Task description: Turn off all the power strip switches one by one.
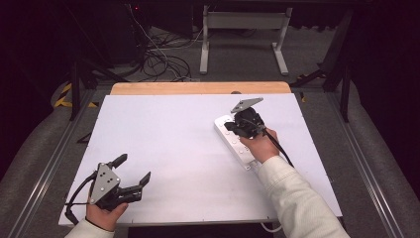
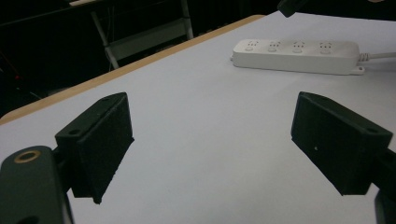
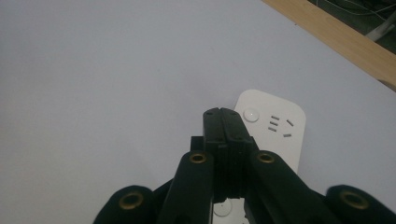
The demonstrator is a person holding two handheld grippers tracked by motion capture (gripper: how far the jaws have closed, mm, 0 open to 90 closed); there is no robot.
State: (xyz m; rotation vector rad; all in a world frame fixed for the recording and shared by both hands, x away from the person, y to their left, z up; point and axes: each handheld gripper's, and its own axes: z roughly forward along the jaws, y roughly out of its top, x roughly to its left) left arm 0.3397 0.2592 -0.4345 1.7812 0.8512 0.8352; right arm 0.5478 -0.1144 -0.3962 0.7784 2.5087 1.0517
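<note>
1. At right of centre in the high view, your right gripper (image 1: pixel 246 124) hovers over the far end of the white power strip (image 1: pixel 236 144). In the right gripper view its jaws are pressed flat together with nothing between them, their tip just short of the round switch button (image 3: pixel 251 114) at the strip's end.
2. My reading is that you mean to press that button. Keep the jaws clenched so they act as one blunt finger, come straight down on the button's centre, and push gently; an off-centre push may skid onto the socket holes (image 3: pixel 279 126) beside it.
3. The strip lies diagonally on the white table (image 1: pixel 163 144), unheld, so it could slide under the push.
4. At lower left of the high view, your left gripper (image 1: pixel 128 173) is spread wide and empty, well apart from the strip. It could steady the strip's body if needed.
5. Hard to make out: your right hand (image 1: pixel 262 146) and the gripper cover the strip's middle in the high view. Whether the tip touches the strip I cannot tell. Its cord (image 2: pixel 376 55) is cut off at the right edge of the left gripper view.
</note>
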